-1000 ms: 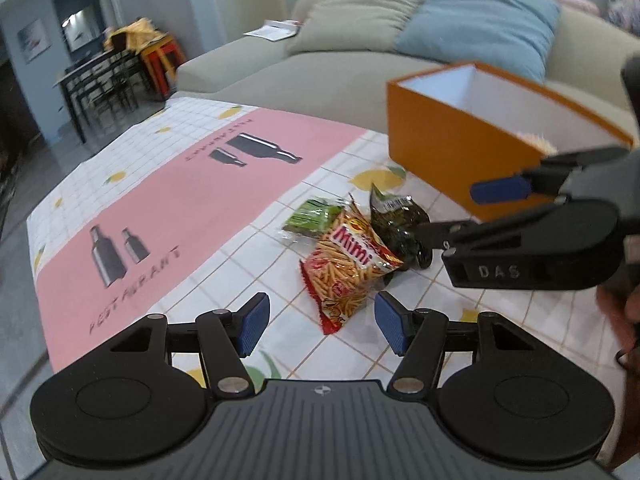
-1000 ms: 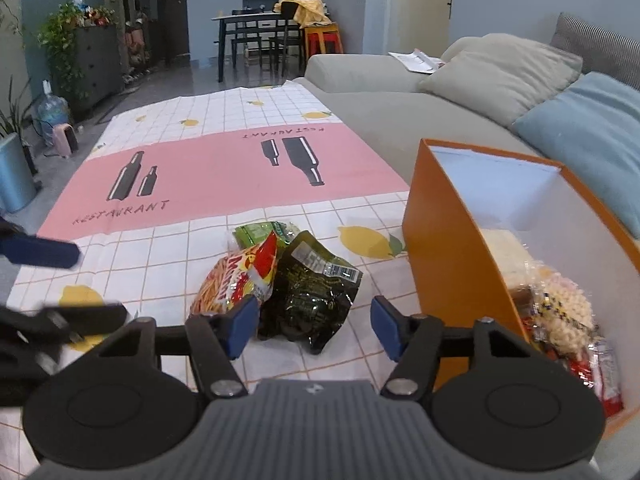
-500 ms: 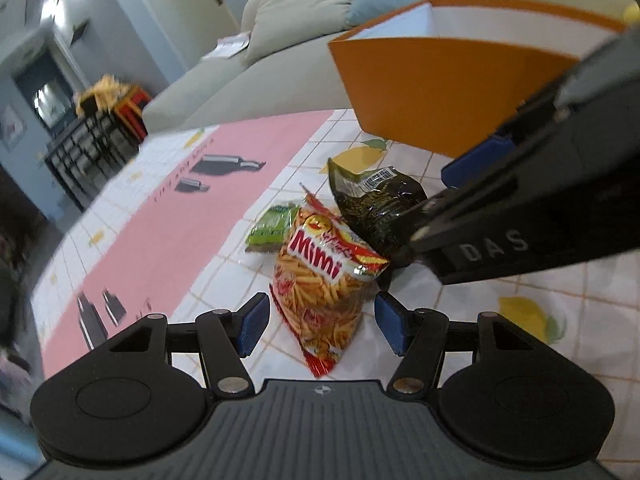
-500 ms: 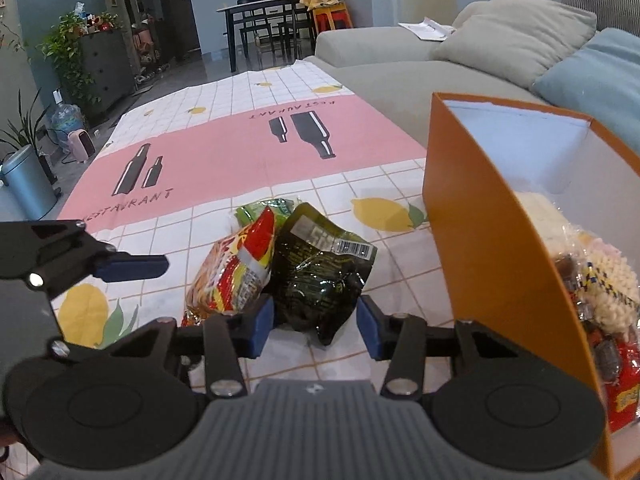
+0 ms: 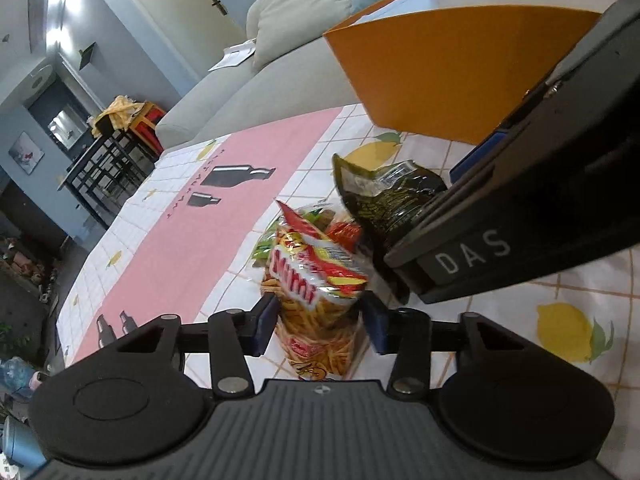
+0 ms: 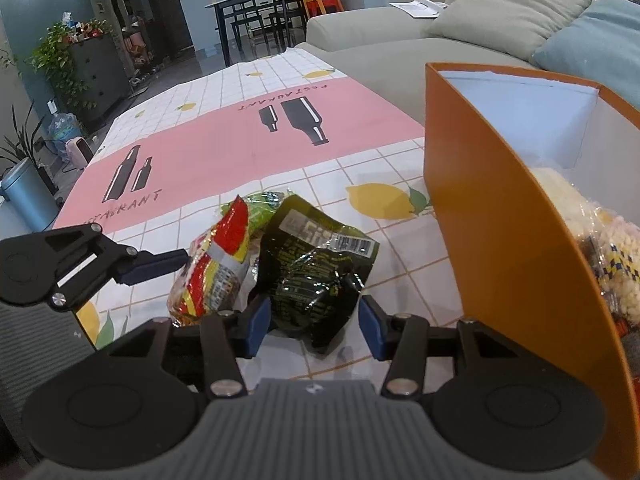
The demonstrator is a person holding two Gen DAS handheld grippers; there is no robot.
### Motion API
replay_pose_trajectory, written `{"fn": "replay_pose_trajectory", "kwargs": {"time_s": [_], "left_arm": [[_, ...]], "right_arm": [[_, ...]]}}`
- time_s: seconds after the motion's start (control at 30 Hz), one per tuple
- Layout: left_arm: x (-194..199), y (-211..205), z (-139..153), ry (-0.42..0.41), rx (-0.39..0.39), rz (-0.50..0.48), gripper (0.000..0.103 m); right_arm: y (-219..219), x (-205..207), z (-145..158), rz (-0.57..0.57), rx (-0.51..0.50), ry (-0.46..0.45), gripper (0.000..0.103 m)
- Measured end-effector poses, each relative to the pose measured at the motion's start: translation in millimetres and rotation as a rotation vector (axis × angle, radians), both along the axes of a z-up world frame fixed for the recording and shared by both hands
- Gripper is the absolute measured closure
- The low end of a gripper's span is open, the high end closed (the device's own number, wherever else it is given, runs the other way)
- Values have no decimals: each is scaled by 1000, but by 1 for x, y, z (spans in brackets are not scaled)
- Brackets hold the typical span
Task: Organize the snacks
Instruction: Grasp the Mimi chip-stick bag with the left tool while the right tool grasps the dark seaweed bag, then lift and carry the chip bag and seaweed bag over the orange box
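Beside the orange box [image 6: 500, 216], the left gripper [image 5: 320, 322] had just closed on the red packet [image 5: 320, 292]; the right gripper [image 6: 310, 322] had just been widening, its jaws loosely straddling the black packet [image 6: 312, 272], which could slip.

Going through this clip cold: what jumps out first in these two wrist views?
The small heap of snack packets on the lemon-print tablecloth: the left gripper straddles the red Mimi bag, its jaws just closing, while the right gripper straddles the dark green packet, pads not clearly pressing. Right beside them stands the open orange box, already holding snacks, with a grey sofa behind the table.
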State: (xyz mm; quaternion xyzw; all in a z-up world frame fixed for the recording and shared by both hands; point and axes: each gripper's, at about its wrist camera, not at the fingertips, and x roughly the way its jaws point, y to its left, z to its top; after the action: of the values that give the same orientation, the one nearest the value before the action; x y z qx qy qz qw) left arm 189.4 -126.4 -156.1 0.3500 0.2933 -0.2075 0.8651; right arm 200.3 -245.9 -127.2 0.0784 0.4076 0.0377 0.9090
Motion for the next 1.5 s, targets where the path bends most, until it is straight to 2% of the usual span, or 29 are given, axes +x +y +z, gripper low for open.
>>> {"fn": "replay_pose_trajectory", "kwargs": {"time_s": [0.1, 0.2, 0.4, 0.5, 0.6, 0.8, 0.97, 1.03, 1.13, 1.27, 1.5], "left_arm": [[4, 9, 5, 25, -42, 52, 57], [10, 24, 15, 71, -125, 122, 62], [26, 57, 34, 200, -323, 308, 60], [31, 64, 39, 230, -370, 359, 55], [36, 67, 39, 233, -376, 381, 52], [42, 68, 38, 241, -388, 426, 52], [45, 65, 34, 232, -358, 462, 52], [45, 65, 34, 227, -347, 468, 60], [41, 66, 36, 222, -341, 474, 64], [30, 69, 42, 220, -345, 467, 66], [4, 70, 61, 238, -373, 459, 67]], "right_arm": [[2, 2, 0, 10, -2, -15, 48], [3, 6, -2, 14, 4, -24, 44], [10, 12, -5, 43, -3, -45, 42], [16, 15, -10, 54, -49, -35, 39], [14, 17, -15, 42, -49, -10, 39], [6, 18, -19, 5, 1, 18, 42], [3, 16, -17, -11, 18, 26, 47], [3, 16, -17, -15, 14, 29, 49], [5, 15, -15, -18, 3, 36, 51], [7, 14, -12, -13, -15, 44, 55], [7, 7, -9, -35, 1, 66, 56]]}}
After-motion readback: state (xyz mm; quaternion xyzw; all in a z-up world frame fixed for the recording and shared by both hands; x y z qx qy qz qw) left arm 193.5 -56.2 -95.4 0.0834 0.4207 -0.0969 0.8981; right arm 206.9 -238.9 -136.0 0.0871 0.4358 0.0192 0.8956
